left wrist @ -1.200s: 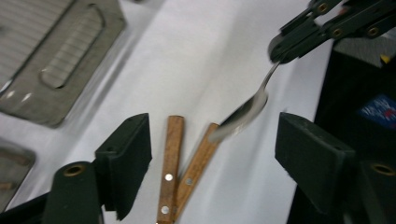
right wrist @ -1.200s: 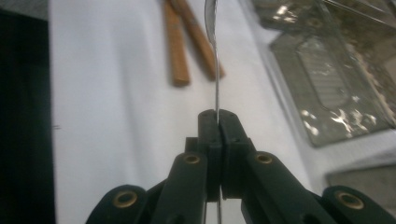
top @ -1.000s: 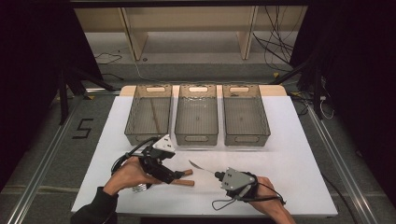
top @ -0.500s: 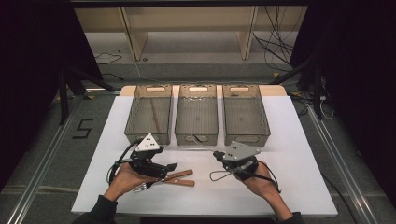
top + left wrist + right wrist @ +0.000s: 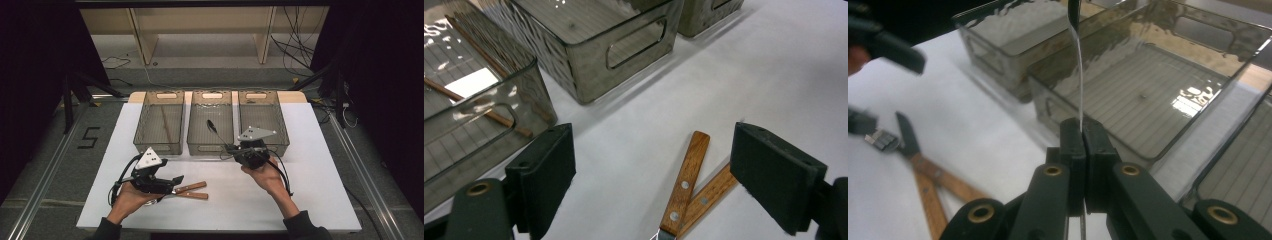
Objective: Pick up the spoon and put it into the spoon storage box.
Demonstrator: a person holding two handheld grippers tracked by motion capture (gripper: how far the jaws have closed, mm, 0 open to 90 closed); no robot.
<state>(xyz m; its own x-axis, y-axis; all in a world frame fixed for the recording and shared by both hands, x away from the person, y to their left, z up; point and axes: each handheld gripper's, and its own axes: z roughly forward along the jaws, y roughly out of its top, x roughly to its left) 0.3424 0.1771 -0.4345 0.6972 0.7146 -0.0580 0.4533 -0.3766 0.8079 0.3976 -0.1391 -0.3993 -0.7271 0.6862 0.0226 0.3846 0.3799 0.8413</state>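
On the white table [image 5: 310,165], at its left front, the left gripper [image 5: 176,181] hangs low with its flat, matte black jaws spread wide and nothing between them. Just under and ahead of them lie two wooden-handled knives [image 5: 684,184], handles crossed, brass rivets showing, grain warm and smooth; their blades tuck back under the gripper. There's plenty of bare white table around those handles, towards the front edge and off to the right.

Farther back stand three smoky, see-through plastic bins in a row, ribbed floors, rounded corners, slot handles in the near walls. The left bin [image 5: 159,125] holds a thin wooden stick on its floor. The middle bin [image 5: 212,122] has a bare floor.

Now the right gripper [image 5: 231,148], near the middle bin's front rim: jaws pinched tight on a thin, shiny metal utensil [image 5: 1078,65], edge-on and blade-slim, its dark far end reaching up over that bin. The right bin [image 5: 262,120] sits just beyond the hand.
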